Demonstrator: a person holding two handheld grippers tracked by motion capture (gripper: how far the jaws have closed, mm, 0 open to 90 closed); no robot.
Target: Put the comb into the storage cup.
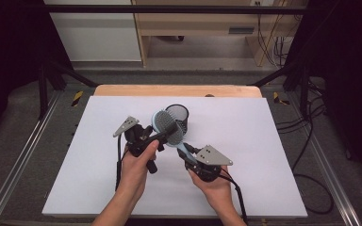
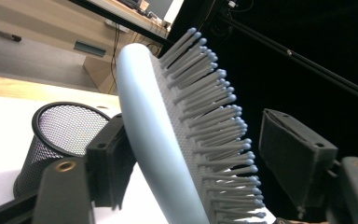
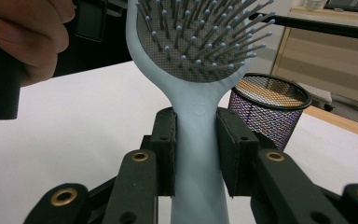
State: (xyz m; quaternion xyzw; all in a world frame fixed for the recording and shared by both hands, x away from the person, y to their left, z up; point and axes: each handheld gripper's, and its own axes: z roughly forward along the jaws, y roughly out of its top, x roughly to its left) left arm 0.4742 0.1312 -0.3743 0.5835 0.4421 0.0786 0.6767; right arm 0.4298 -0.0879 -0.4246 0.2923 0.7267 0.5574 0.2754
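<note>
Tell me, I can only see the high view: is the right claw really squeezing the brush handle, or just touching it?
Observer: Squeezing. In the right gripper view, the right claw has both jaws pressed against the sides of the hairbrush handle, just below its head.
Operator: Is the left claw pinching the head too?
Observer: No. In the left gripper view, the left claw is open around the head, and one pad stands clear of the bristle tips.
Operator: Is anything in the cup?
Observer: The part of the mesh cup interior that shows in the left gripper view looks empty.
</note>
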